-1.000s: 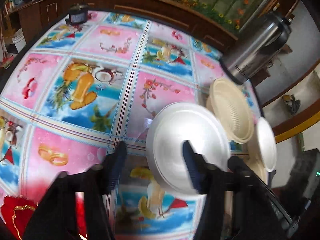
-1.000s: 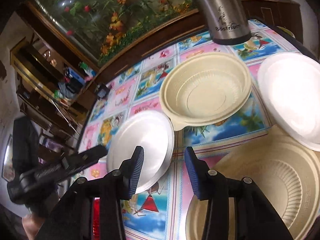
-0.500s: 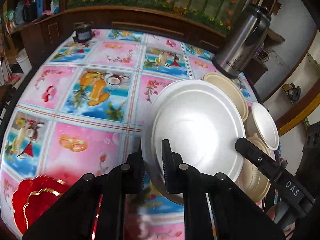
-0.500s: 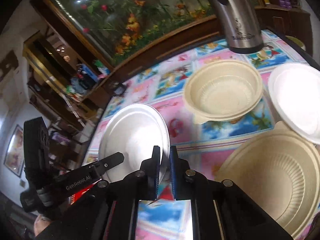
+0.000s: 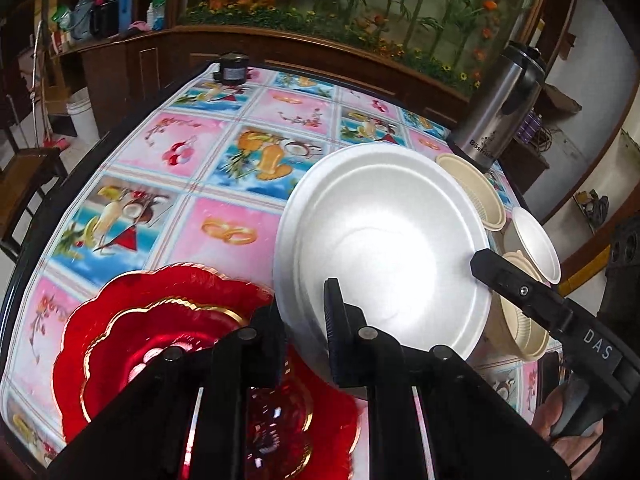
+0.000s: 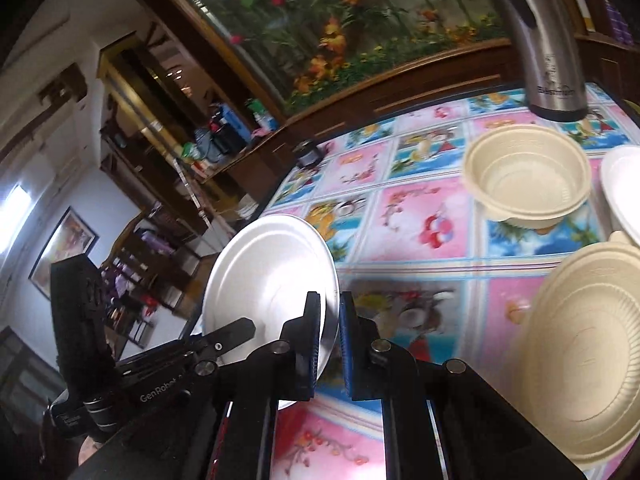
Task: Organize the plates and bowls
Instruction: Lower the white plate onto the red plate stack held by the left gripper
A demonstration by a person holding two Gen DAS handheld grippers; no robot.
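Both grippers grip one silver metal plate, lifted off the table and tilted. My left gripper is shut on its near rim. My right gripper is shut on the opposite rim of the same plate; its finger also shows in the left wrist view. A red glass plate with gold trim lies on the table below and left of the silver plate. Beige bowls and a white plate sit on the right.
A steel thermos jug stands at the table's back right. A small dark jar sits at the far edge. The table has a colourful patterned cloth. A wooden ledge with plants runs behind it.
Both grippers closed on the silver plate's rims and lifted it off the table, carrying it toward the near left, above the red plate.
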